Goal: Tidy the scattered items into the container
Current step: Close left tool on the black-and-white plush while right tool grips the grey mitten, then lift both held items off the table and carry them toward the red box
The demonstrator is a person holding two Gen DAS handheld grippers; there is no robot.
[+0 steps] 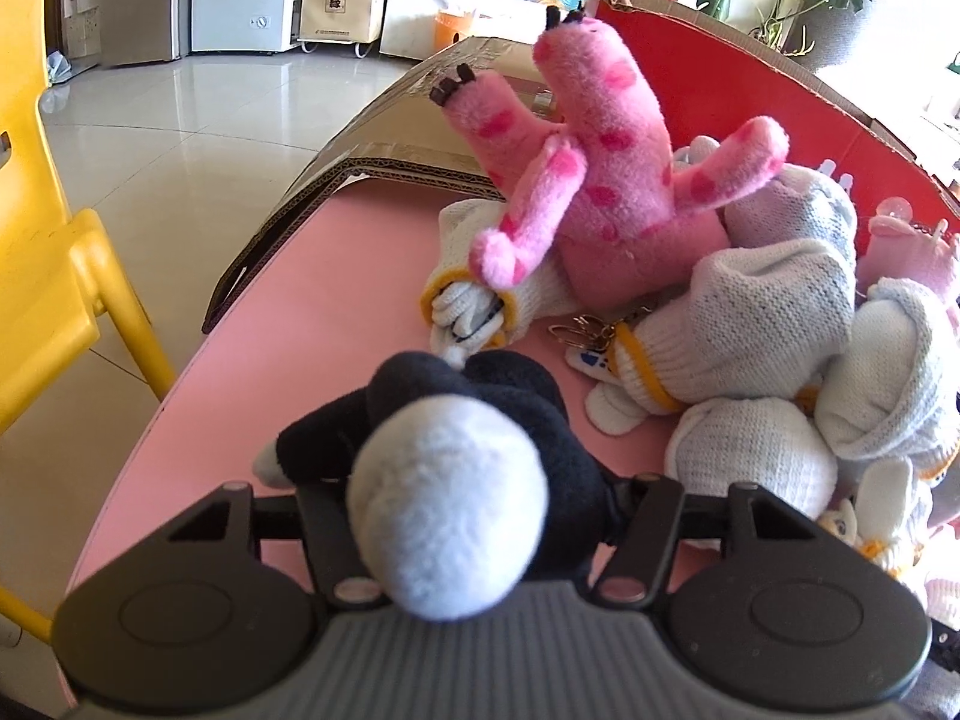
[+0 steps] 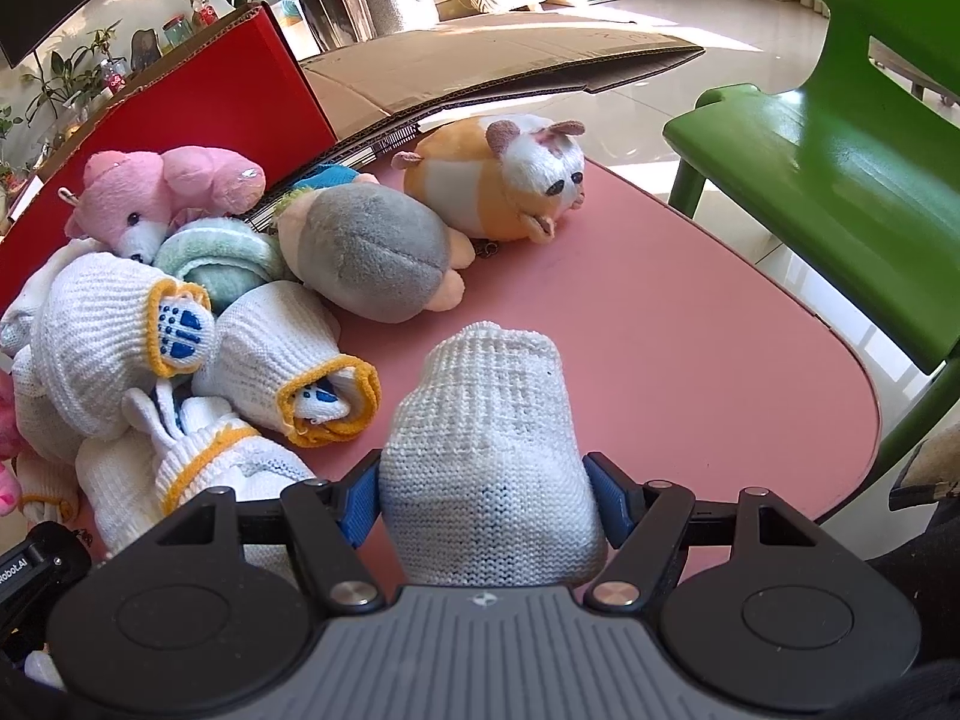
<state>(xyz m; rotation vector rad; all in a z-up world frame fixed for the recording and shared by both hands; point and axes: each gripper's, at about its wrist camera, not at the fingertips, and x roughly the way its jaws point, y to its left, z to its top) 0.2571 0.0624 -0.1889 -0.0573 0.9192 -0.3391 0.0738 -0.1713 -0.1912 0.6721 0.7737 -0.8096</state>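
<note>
In the left wrist view my left gripper (image 1: 474, 504) is shut on a black and white plush toy (image 1: 540, 414) that fills the gap between the jaws, just above the pink table (image 1: 288, 324). Beyond it a pink spotted plush (image 1: 600, 180) and several rolled white gloves (image 1: 750, 324) lie piled against the red cardboard box (image 1: 720, 78). In the right wrist view my right gripper (image 2: 486, 504) is shut on a rolled white knitted glove (image 2: 480, 408), its blue pads (image 2: 360, 504) pressing both sides. An orange hamster plush (image 2: 498, 180), a grey plush (image 2: 372, 252) and a pink bear (image 2: 144, 192) lie ahead by the red box (image 2: 198, 102).
A yellow chair (image 1: 42, 240) stands at the table's left edge and a green chair (image 2: 840, 138) at its right edge. Brown box flaps (image 2: 510, 66) spread flat behind the toys. More rolled gloves (image 2: 108, 348) lie left of my right gripper.
</note>
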